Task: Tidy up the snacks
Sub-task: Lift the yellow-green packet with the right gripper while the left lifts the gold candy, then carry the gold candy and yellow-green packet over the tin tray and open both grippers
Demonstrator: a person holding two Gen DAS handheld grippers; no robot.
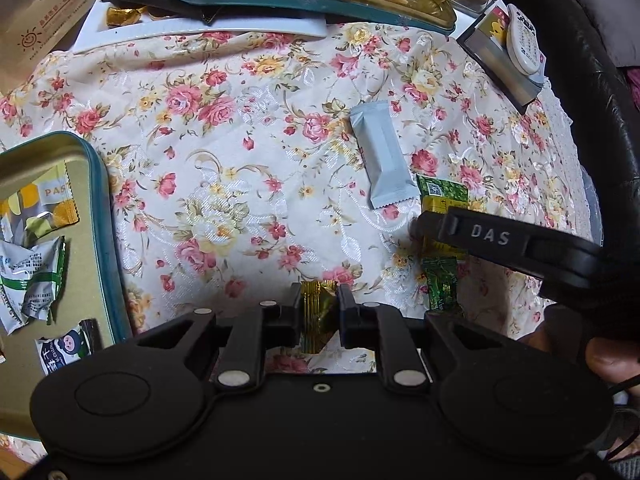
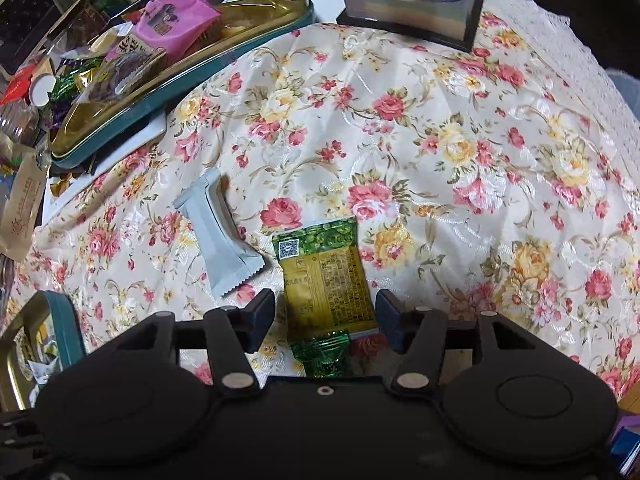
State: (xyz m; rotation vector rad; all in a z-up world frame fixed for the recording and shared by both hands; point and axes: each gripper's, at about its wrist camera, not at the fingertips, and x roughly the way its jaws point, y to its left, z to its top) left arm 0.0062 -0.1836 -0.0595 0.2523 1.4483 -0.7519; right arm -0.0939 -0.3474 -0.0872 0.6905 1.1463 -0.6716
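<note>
Straddling the green-and-gold snack packet near the table's front edge, the right tool stands wide (left tool clamps a gold wrapper); light, crinkly, slippery—grip mid-body.

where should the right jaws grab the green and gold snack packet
Across the flat gold middle of the packet, from above. It lies flat on the cloth, long axis pointing away from the right gripper, whose open jaws already straddle its long edges. Avoid the crinkled green end seals and the grey packet alongside.
</note>
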